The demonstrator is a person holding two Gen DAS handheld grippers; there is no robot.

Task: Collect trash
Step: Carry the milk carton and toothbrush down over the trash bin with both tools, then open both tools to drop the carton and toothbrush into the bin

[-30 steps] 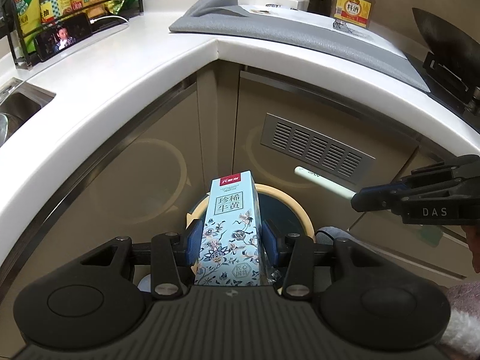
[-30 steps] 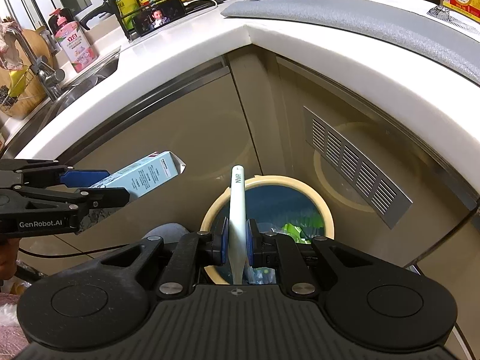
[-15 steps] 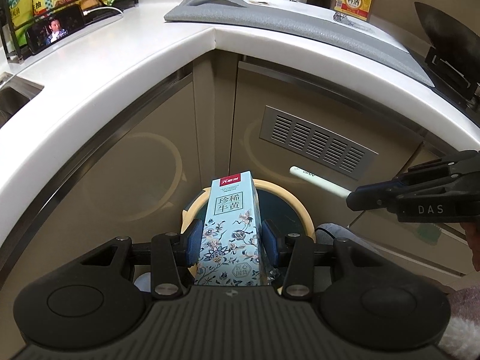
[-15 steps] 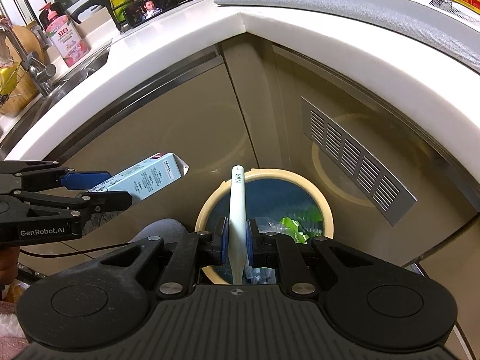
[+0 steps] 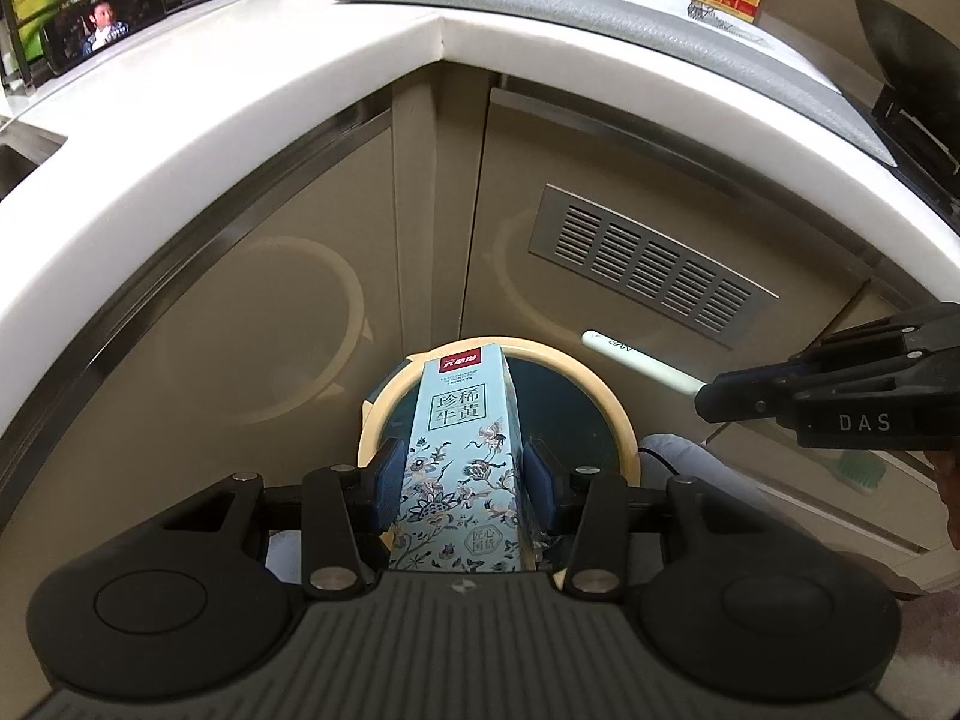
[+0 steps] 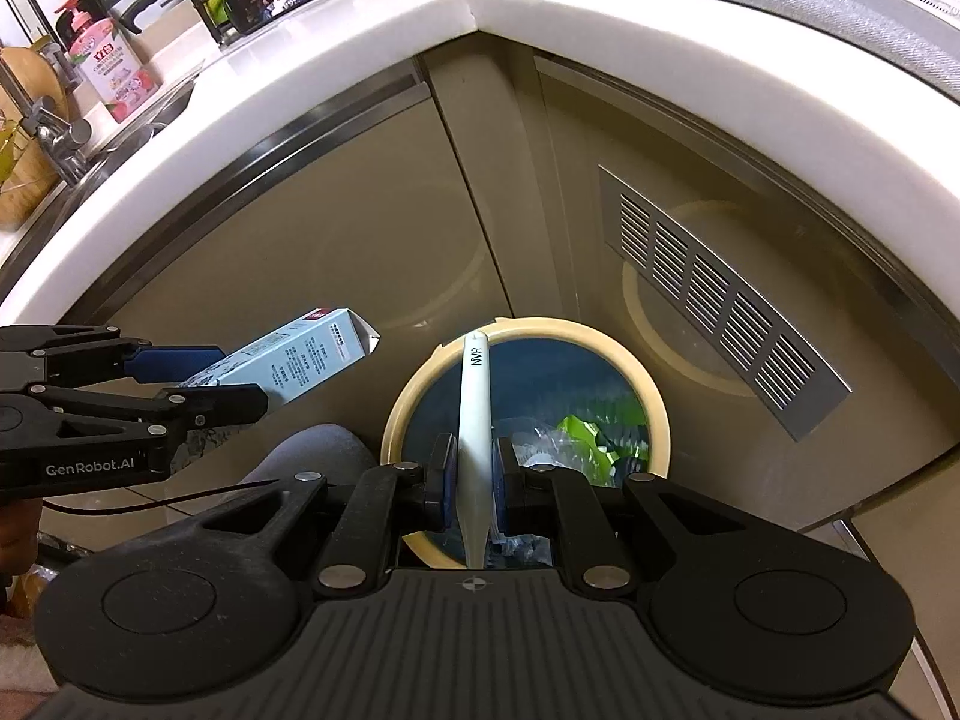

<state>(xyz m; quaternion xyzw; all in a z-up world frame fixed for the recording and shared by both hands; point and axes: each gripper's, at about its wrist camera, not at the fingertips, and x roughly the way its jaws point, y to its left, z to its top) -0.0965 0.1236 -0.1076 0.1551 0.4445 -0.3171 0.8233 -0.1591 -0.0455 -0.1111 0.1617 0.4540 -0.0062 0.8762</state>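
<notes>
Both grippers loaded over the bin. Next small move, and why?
Probably open the left gripper: its blue carton appears to hang over the trash bin mouth. The right gripper, shut on the white tube, can release next.

Glossy printed cardboard carton (image 5: 462,456), smooth white plastic tube (image 6: 474,420), brushed metal vent grille (image 5: 651,267), matt grey cloth mat (image 5: 600,6).

The carton (image 5: 462,456) hides its bottom end behind the left gripper (image 5: 463,483) body. The white stick (image 6: 474,450) drops out of sight behind the right gripper (image 6: 473,483), which also blocks the bin (image 6: 654,402) near rim. Small print on the carton's side is unreadable.
</notes>
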